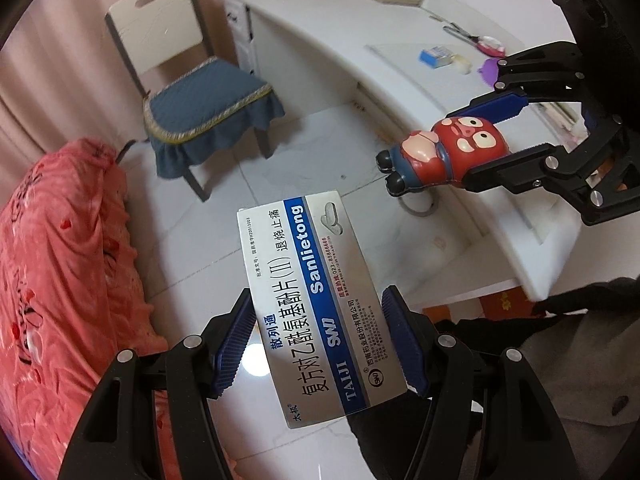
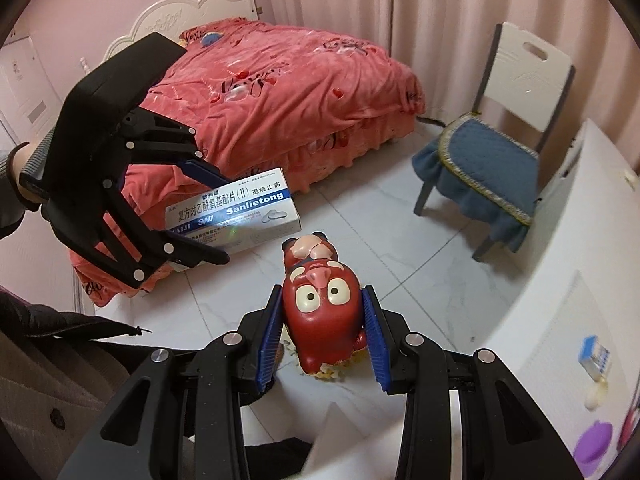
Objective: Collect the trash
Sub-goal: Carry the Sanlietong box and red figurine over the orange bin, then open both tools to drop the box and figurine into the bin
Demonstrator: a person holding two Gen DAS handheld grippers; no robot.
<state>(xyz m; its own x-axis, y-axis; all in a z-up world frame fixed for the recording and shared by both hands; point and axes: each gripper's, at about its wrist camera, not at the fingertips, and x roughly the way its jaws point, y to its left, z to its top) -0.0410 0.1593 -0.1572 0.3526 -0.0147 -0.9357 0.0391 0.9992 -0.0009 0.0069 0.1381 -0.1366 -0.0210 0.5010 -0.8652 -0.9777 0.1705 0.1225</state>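
My left gripper [image 1: 318, 300] is shut on a silver and blue medicine box [image 1: 312, 300] and holds it in the air above the tiled floor. The box also shows in the right wrist view [image 2: 236, 216], held by the left gripper [image 2: 218, 220]. My right gripper [image 2: 320, 300] is shut on a red cartoon pig figurine [image 2: 320, 316], gripped at its head sides, above the floor. In the left wrist view the figurine [image 1: 444, 152] sits between the right gripper's fingers [image 1: 492, 108] beside the desk edge.
A white desk [image 1: 360, 48] holds a blue box [image 1: 436, 56], scissors, a purple thing and a clear case. A chair with a blue cushion [image 1: 204, 100] stands by it. A bed with a red cover [image 2: 280, 92] is at the left. Small scraps [image 2: 332, 374] lie on the floor under the figurine.
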